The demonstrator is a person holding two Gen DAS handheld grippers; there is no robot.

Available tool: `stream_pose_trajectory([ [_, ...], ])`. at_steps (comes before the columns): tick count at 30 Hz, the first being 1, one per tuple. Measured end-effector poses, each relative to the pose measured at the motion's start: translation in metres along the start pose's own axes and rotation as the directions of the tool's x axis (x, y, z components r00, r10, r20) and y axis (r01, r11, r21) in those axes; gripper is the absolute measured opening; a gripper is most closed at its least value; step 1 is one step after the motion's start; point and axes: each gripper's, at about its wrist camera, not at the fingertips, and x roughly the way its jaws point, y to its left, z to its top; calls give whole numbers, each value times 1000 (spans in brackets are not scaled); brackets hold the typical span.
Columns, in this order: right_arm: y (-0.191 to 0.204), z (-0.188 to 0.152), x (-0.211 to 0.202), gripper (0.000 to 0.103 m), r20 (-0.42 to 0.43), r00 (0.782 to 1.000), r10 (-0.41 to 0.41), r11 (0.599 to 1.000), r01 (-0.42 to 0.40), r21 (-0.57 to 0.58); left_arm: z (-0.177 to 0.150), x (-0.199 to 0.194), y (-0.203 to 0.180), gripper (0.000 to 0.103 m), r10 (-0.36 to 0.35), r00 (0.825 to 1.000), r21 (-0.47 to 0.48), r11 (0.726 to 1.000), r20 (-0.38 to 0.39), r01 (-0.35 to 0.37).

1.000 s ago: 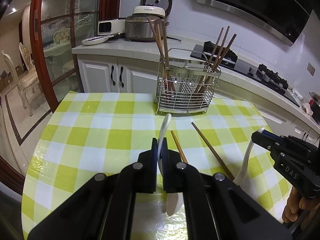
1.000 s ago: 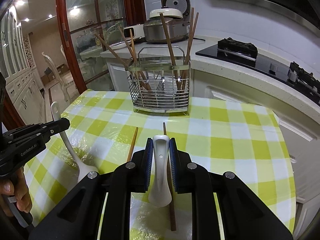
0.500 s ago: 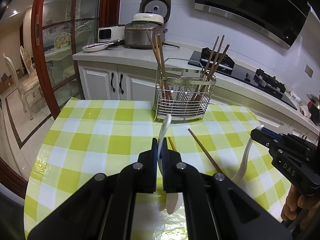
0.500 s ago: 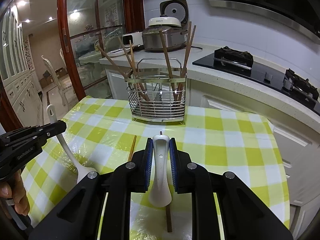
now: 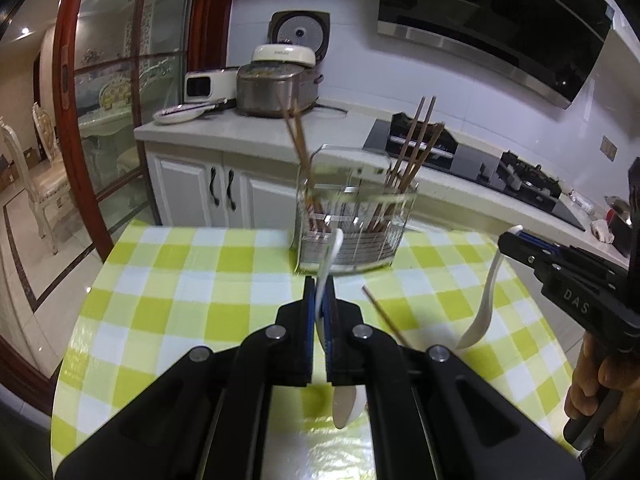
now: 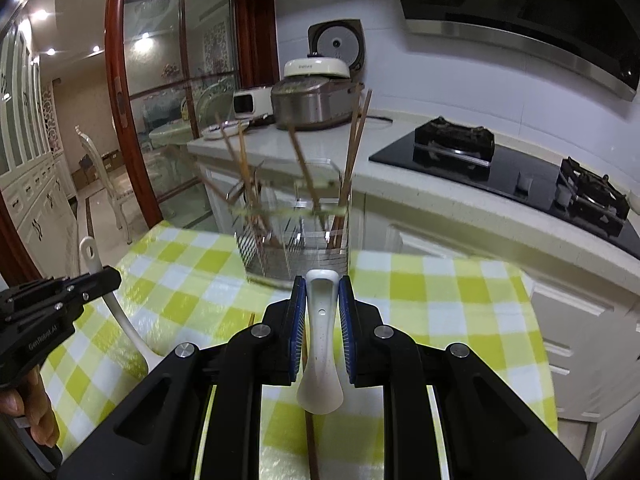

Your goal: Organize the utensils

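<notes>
Gripping one white spoon each, both tongs hang above the checked worktop [image 5: 168,280]. Left tongs [image 5: 319,300] are clenched edge-on around a spoon [image 5: 347,404], bowl hanging below. Right tongs [image 6: 322,304] clamp the second spoon [image 6: 321,344] flat by its handle, likely for dropping upright into the wire rack [image 6: 296,240] at the far edge. Two chopsticks [image 5: 384,316] lie loose beneath.

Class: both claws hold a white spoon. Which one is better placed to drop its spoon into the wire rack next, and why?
Probably the right claw. Its spoon lines up with the wire rack just ahead. The left claw grips its spoon edge-on, also near the rack, so it is close.
</notes>
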Motion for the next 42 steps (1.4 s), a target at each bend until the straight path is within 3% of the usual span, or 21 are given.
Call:
stream_pose_trajectory([
  [12, -18, 79, 0, 17, 85, 996, -25, 999, 27, -24, 76, 2, -24, 4, -55, 993, 57, 997, 104, 49],
  [27, -21, 184, 18, 17, 216, 976, -33, 998, 43, -41, 161, 33, -34, 4, 0, 974, 46, 999, 228, -11],
  [42, -7, 194, 74, 17, 184, 982, 35, 999, -30, -33, 171, 73, -15, 4, 66, 960, -16, 998, 271, -64],
])
